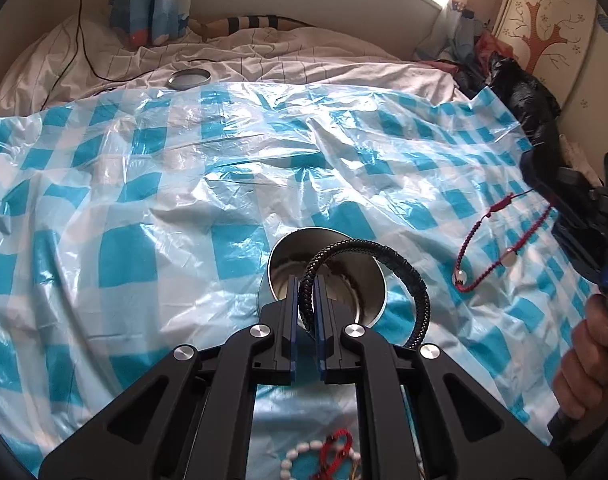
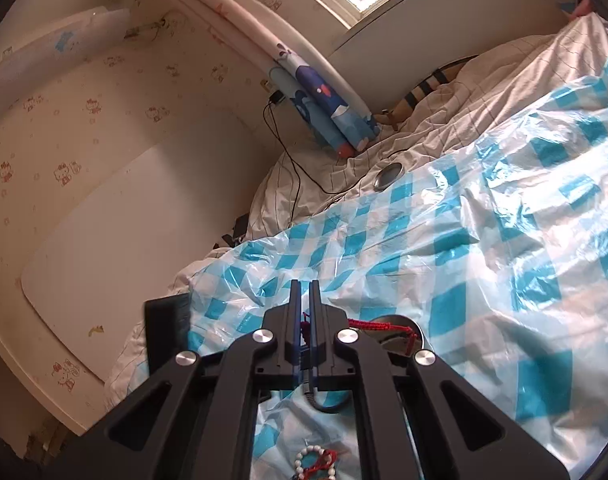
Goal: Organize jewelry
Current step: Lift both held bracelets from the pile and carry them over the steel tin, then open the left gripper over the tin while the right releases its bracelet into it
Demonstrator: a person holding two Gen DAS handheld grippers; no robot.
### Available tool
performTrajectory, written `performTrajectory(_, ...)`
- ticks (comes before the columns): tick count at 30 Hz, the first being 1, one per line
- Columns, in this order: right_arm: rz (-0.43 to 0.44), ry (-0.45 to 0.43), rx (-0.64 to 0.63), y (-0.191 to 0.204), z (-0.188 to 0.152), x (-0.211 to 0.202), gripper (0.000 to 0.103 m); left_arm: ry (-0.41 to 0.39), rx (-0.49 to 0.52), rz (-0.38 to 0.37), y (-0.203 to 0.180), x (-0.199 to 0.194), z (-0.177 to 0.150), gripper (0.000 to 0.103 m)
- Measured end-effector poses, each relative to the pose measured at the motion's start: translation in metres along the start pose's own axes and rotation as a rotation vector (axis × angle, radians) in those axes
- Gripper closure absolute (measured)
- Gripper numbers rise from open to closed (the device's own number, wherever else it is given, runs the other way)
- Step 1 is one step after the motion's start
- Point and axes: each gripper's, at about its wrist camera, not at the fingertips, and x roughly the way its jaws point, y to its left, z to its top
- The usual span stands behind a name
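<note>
The bed's striped sheet [image 1: 311, 50] carries a blue-and-white checked plastic cover [image 1: 152, 184] (crumpled). On the cover: a round metal tin [image 1: 300, 264] and a white bead bracelet [image 1: 304, 454]. A metal lid [image 1: 189, 78] lies on the sheet.

I count two grippers: my left gripper [image 1: 306, 300] pinches one black braided bracelet [image 1: 383, 276] just above the one round metal tin [image 1: 327, 272], and my right gripper [image 2: 305, 304] pinches one red cord bracelet [image 1: 499, 240] to the right of the tin. Nearer me than the tin, one white bead bracelet [image 1: 304, 458] lies tangled with one red knotted cord [image 1: 335, 450]. Far beyond the tin, one metal lid [image 1: 189, 78] sits on the striped sheet. One blue-checked plastic sheet [image 1: 144, 200] under the tin. One hand [image 1: 587, 364] shows, right of the tin.
</note>
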Motion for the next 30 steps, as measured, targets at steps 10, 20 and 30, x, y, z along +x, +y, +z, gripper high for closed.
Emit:
performTrajectory(10, 0.000, 0.043, -0.023, -0.002, 0.005, 0.034, 0.099, 0.029, -0.026, 0.026, 0.010, 0.033, 0.005, 0.096)
performTrajectory(20, -0.031, 0.097, -0.014, -0.013, -0.006, 0.058, 0.099, 0.048, -0.027, 0.007, 0.013, 0.040, 0.001, 0.094)
performTrajectory(30, -0.213, 0.261, 0.020, -0.033, -0.034, 0.094, 0.062, 0.015, -0.073, 0.019, 0.032, -0.010, -0.034, 0.093)
